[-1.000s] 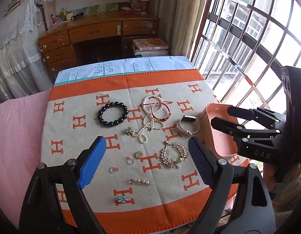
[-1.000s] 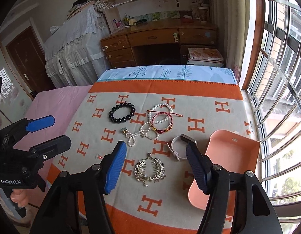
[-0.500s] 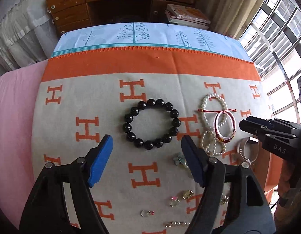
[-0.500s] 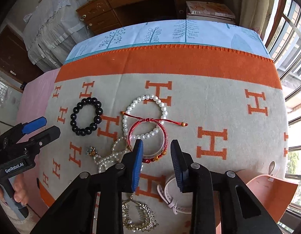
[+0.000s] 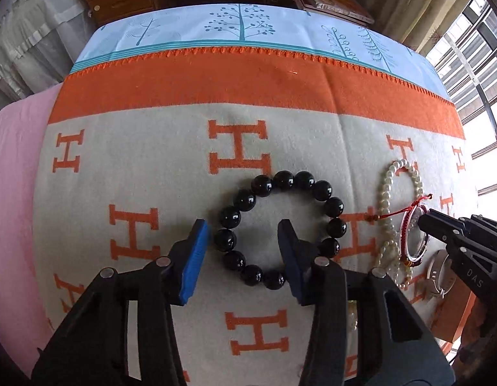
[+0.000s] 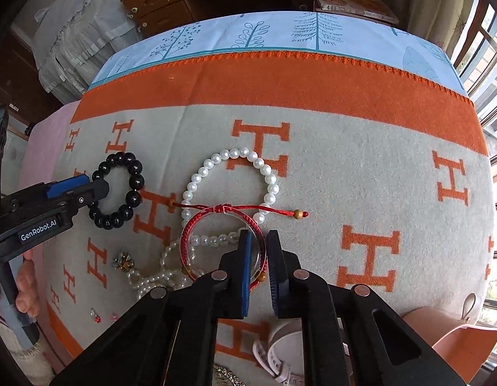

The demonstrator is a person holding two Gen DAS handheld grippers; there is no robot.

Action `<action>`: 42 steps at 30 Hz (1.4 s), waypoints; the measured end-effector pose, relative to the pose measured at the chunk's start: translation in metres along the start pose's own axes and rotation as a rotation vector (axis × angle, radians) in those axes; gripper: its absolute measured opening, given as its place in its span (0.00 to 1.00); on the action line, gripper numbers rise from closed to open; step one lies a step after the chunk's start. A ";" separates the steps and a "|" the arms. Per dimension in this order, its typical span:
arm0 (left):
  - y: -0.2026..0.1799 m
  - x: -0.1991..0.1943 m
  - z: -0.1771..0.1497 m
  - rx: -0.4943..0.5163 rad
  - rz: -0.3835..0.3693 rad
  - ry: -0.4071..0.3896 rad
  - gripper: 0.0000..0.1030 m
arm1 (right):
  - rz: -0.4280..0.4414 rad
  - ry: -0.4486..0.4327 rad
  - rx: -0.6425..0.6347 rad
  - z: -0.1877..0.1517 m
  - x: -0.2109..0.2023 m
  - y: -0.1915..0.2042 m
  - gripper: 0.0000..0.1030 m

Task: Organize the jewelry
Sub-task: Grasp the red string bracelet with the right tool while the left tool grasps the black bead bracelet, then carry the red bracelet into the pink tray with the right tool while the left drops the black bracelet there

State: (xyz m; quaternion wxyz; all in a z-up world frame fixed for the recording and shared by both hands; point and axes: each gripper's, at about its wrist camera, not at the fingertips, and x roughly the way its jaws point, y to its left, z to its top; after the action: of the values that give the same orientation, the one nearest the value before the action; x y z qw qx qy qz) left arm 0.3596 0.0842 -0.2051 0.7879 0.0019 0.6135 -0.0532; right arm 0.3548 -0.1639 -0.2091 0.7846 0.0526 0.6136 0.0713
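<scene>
While spread over the orange H-pattern blanket (image 6: pixel 393 173), jewelry noted: left gripper (image 5: pixel 240 251) apart, straddling black bead bracelet (image 5: pixel 282 230); right gripper (image 6: pixel 258 259) nearly together, straddling red cord bracelet's (image 6: pixel 197 225) rim, overlapping pearl bracelet (image 6: pixel 230 186); pink box (image 6: pixel 467 344) contents unseen.

Right wrist view: watch (image 6: pixel 280 353) half behind the right gripper (image 6: pixel 258 267), strap cut by the bottom edge. Gold brooch (image 6: pixel 226 378) barely showing at the frame bottom. Small charms (image 6: pixel 95 315) too tiny to identify. Left wrist view: pink box (image 5: pixel 454 318) mostly hidden behind the right gripper.
</scene>
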 end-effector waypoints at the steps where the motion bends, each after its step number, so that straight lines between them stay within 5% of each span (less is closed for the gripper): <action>1: 0.001 0.003 0.000 -0.002 0.005 0.006 0.39 | -0.004 -0.002 -0.003 0.001 0.002 0.000 0.08; 6: 0.002 0.004 0.002 -0.032 0.039 -0.038 0.12 | 0.010 -0.019 0.017 -0.007 -0.008 -0.004 0.06; 14: 0.007 -0.012 -0.004 -0.123 -0.002 -0.075 0.12 | 0.072 -0.138 0.065 -0.030 -0.067 -0.018 0.06; 22: -0.026 -0.096 -0.020 -0.069 -0.110 -0.229 0.12 | 0.098 -0.299 0.164 -0.103 -0.154 -0.071 0.06; 26: -0.063 -0.142 -0.036 -0.001 -0.167 -0.302 0.12 | 0.024 -0.332 0.216 -0.150 -0.177 -0.105 0.06; 35: -0.168 -0.214 -0.083 0.195 -0.323 -0.380 0.12 | -0.162 -0.189 0.183 -0.228 -0.142 -0.151 0.06; 42: -0.248 -0.212 -0.113 0.301 -0.421 -0.332 0.12 | -0.141 -0.105 -0.028 -0.258 -0.103 -0.117 0.08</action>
State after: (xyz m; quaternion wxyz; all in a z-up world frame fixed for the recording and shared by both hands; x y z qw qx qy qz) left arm 0.1780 -0.1371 -0.0121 0.8398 -0.0172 0.4487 -0.3051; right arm 0.0851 -0.2990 -0.1929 0.8195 0.0021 0.5727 0.0218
